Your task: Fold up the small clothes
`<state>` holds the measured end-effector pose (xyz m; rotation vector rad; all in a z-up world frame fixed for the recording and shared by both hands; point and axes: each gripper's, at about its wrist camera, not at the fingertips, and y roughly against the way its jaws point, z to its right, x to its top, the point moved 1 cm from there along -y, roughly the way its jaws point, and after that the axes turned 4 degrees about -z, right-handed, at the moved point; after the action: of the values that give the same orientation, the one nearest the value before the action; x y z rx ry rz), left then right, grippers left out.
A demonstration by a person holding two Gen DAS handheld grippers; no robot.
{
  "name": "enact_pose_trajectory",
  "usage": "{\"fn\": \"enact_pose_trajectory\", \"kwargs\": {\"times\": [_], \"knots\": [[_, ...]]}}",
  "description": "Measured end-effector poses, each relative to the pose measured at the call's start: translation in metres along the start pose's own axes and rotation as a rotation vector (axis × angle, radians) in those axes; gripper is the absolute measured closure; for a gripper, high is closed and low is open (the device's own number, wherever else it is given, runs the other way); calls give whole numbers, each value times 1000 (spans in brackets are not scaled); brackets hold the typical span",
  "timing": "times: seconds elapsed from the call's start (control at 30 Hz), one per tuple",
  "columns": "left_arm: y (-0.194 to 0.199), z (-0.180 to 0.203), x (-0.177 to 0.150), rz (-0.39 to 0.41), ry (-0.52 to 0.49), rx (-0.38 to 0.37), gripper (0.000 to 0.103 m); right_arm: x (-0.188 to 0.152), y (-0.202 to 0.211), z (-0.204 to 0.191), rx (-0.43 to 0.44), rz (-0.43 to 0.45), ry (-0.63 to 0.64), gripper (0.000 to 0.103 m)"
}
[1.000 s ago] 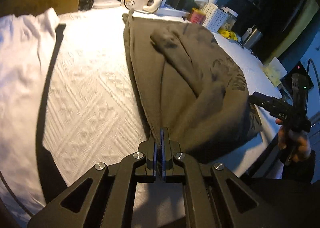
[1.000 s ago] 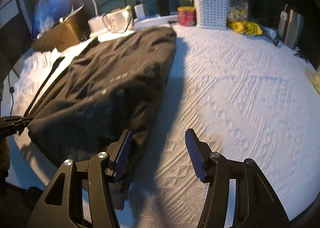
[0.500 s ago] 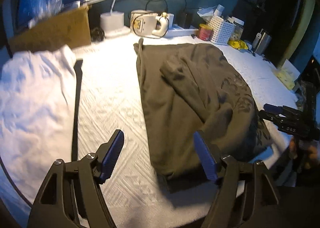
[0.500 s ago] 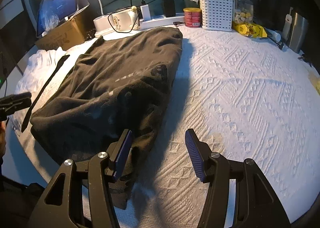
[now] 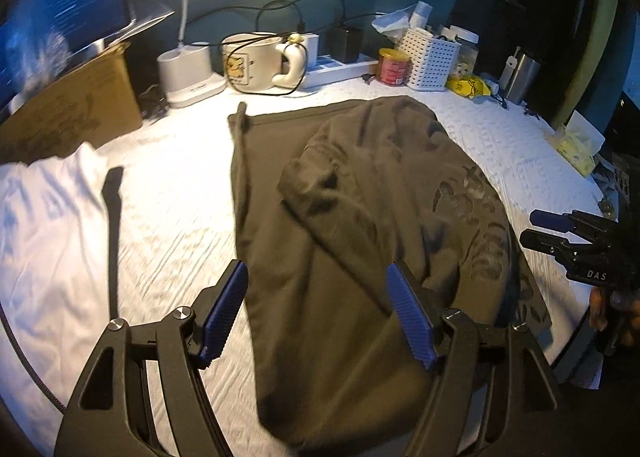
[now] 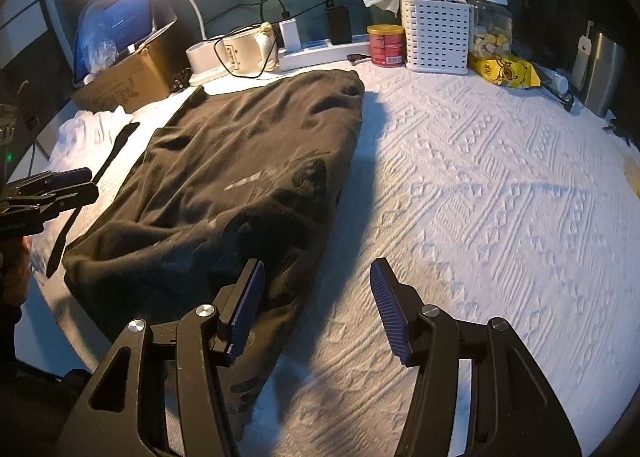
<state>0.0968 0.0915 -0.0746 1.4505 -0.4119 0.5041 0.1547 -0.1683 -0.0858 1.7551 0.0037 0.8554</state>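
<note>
Olive-brown and soft, a folded fleece garment (image 5: 360,225) with a dark printed pattern lies on the white textured bedspread (image 6: 500,197), one sleeve folded across its middle. In the left wrist view it fills the centre and runs from twelve o'clock down to six. The left gripper (image 5: 316,313) hangs over the garment's near end with its blue-padded jaws spread wide and nothing caught between them; the cloth lies below, apart from the pads. The right gripper (image 6: 316,309) is likewise wide open and empty, its left finger above the garment's near corner, its right finger over bare bedspread. In the right wrist view the garment sits at about ten o'clock.

A crumpled white cloth (image 5: 44,225) lies at nine o'clock in the left view, with a thin dark strap (image 5: 114,225) between it and the garment. Along the far edge, around twelve, stand a cream ceramic mug (image 5: 256,65), a red tin can (image 6: 386,45) and a white perforated plastic basket (image 6: 436,37). A brown cardboard box (image 5: 76,113) sits at ten o'clock.
</note>
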Motion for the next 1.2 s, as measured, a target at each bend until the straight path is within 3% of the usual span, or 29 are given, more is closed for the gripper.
{"fn": "enact_pose_trajectory", "kwargs": {"times": [0.23, 0.53, 0.6, 0.63, 0.67, 0.7, 0.77, 0.87, 1.2], "knots": [[-21, 8, 22, 31, -31, -54, 31, 14, -6, 9, -14, -2, -2, 45], [-64, -7, 45, -3, 34, -81, 33, 32, -19, 23, -29, -9, -10, 45], [-73, -12, 48, -23, 50, -80, 46, 36, -22, 26, -33, -14, -13, 45], [-76, -14, 50, -29, 54, -82, 61, 39, -24, 28, -34, -16, -16, 45], [-79, -16, 51, -35, 58, -88, 82, 41, -25, 31, -34, -17, -17, 45], [-80, -18, 52, -35, 58, -98, 90, 44, -28, 33, -35, -19, -19, 45], [-78, -21, 54, -22, 58, -117, 98, 49, -31, 37, -35, -18, -22, 45], [-72, -27, 59, -7, 72, -140, 100, 59, -39, 41, -33, -18, -24, 45], [-40, -65, 93, 104, 79, -108, 100, 109, -63, 41, 11, 13, -23, 45]]}}
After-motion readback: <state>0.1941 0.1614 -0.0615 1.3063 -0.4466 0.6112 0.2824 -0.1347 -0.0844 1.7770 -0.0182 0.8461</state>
